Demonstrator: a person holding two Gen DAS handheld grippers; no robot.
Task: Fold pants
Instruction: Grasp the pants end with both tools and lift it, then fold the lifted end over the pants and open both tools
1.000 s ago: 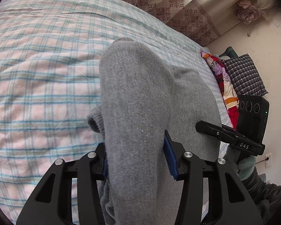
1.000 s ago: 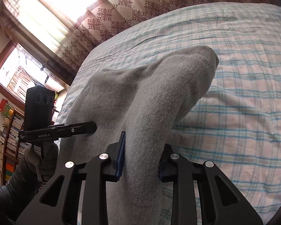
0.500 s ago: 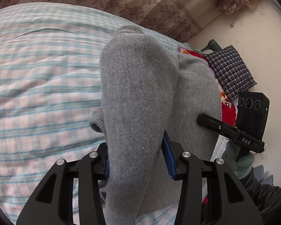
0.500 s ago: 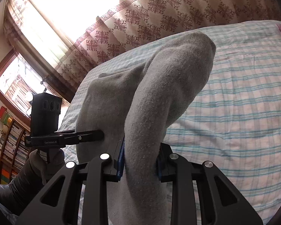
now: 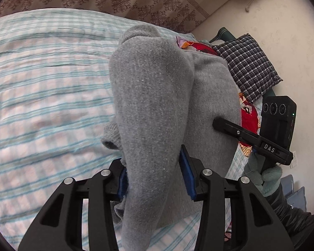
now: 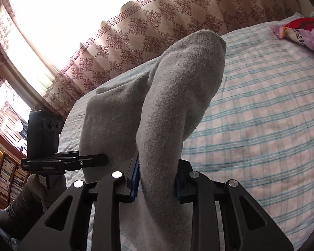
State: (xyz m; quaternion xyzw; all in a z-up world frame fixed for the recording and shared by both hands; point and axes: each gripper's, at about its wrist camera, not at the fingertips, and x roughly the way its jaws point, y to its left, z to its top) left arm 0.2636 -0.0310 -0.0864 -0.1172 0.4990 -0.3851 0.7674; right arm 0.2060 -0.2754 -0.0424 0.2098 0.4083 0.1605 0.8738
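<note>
With both the left gripper and right gripper clamped on the soft grey knit pants, we judge we are mid-fold, carrying them over the blue-and-pink plaid bed, and next should lay them flat.

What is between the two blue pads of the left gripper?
In the left wrist view, a thick bunch of the grey pants fills the gap of the left gripper; both pads press on the fabric.

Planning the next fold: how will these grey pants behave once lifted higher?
Probably floppy: the grey pants drape in a soft hump over the left tongs and right tongs. The thick knit looks grippy, unlikely to slip. Loose ends will likely sag toward the bed.
</note>
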